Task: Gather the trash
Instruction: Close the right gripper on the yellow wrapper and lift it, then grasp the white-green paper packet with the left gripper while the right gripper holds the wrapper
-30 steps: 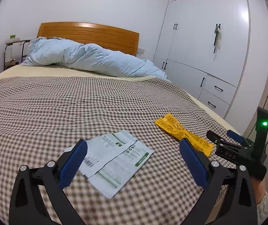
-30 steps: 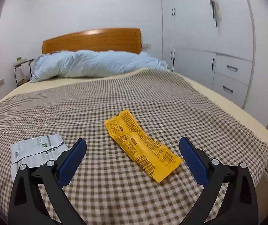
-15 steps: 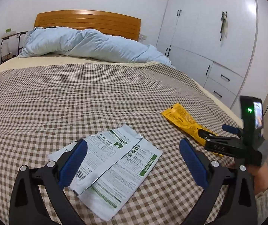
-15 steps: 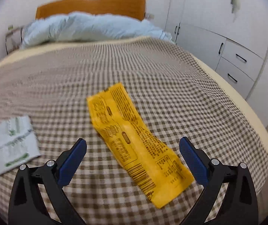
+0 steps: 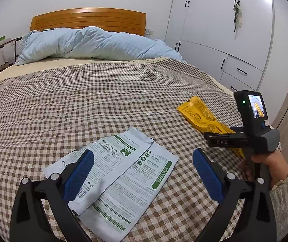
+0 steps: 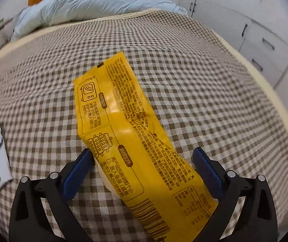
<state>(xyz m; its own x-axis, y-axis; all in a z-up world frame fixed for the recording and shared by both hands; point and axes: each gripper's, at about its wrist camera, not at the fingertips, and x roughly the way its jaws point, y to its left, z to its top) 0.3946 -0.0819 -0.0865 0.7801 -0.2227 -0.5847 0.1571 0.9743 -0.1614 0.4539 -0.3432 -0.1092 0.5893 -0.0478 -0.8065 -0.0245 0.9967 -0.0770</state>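
Right gripper (image 6: 143, 163) gapes wide astride the yellow wrapper (image 6: 132, 133); left gripper (image 5: 143, 165), also spread, hangs over the white packets (image 5: 123, 173) on the bed (image 5: 83, 104).

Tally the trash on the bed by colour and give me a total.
Yellow wrappers: 1, the yellow wrapper between the open fingers of the right gripper.
White-and-green wrappers: 2, the upper white packet overlapping the lower white packet, both under the open left gripper.
Total: 3 pieces on the checked bedspread.
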